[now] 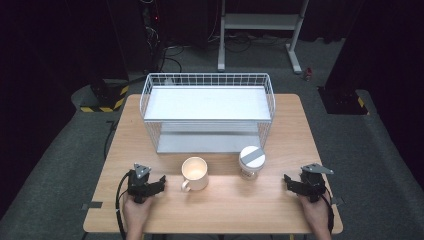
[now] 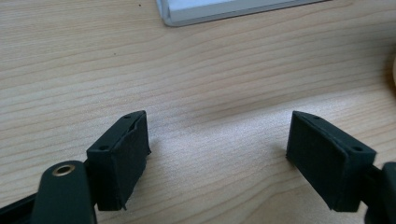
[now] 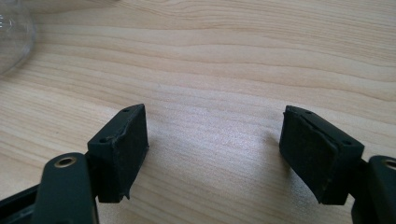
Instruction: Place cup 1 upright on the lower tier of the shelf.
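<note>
Both claws rest wide and empty on the table (image 1: 225,200): left gripper (image 1: 161,181) at nine o'clock of the mug (image 1: 194,173), right gripper (image 1: 287,179) at three o'clock of the jar (image 1: 251,162), probably poised to reach.

Dim room, grey carpet floor (image 1: 60,150), white metal stand (image 1: 260,22) behind, hazard-striped bases (image 1: 102,97), tangled cables (image 1: 165,47)

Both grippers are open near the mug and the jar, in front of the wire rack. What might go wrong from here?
The mug has its handle at the near left, towards the left gripper; a careless approach might knock it and turn the mug. The jar is upright and looks clear-walled, so the right gripper may tip it or slip on it. Both stand close in front of the wire rack, so either may catch its frame when lifted.
</note>
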Action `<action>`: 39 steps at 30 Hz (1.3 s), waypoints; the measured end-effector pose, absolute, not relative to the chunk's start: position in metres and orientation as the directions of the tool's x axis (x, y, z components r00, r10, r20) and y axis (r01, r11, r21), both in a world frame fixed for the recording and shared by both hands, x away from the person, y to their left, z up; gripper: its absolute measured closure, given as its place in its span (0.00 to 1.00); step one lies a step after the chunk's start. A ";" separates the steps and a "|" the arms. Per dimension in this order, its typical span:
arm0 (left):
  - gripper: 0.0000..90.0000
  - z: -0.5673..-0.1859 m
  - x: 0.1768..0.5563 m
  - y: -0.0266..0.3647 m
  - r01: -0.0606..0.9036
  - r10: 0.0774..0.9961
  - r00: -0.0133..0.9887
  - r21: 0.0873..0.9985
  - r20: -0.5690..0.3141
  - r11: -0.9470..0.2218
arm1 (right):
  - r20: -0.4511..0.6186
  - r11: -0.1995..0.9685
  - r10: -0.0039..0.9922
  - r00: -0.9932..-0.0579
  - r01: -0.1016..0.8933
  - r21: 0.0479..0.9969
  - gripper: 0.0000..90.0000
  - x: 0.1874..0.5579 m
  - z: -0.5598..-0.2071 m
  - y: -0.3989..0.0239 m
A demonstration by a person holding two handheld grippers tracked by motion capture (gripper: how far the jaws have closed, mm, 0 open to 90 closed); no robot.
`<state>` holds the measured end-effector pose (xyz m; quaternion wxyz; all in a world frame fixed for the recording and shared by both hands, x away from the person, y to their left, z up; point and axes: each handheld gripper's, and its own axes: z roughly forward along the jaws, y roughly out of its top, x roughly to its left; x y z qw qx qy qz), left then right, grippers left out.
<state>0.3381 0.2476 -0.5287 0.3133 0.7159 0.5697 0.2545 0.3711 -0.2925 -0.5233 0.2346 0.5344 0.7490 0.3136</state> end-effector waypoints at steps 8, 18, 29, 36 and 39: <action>0.23 -0.529 0.338 0.247 0.655 0.975 0.220 0.740 0.008 -0.154 | -0.009 0.222 0.951 -0.310 0.659 0.719 0.25 0.371 -0.523 -0.292; 0.23 -0.529 0.338 0.247 0.655 0.976 0.220 0.740 0.008 -0.154 | -0.012 0.224 0.950 -0.312 0.657 0.719 0.25 0.371 -0.523 -0.293; 0.23 -0.529 0.338 0.247 0.656 0.976 0.217 0.739 0.008 -0.152 | -0.016 0.268 0.931 -0.365 0.654 0.707 0.16 0.370 -0.523 -0.292; 0.23 -0.529 0.338 0.247 0.657 0.976 0.217 0.738 0.008 -0.153 | -0.003 0.259 0.932 -0.363 0.657 0.708 0.16 0.367 -0.523 -0.292; 0.23 -0.529 0.338 0.247 0.656 0.976 0.216 0.739 0.008 -0.152 | 0.000 0.258 0.928 -0.373 0.642 0.722 0.16 0.365 -0.523 -0.292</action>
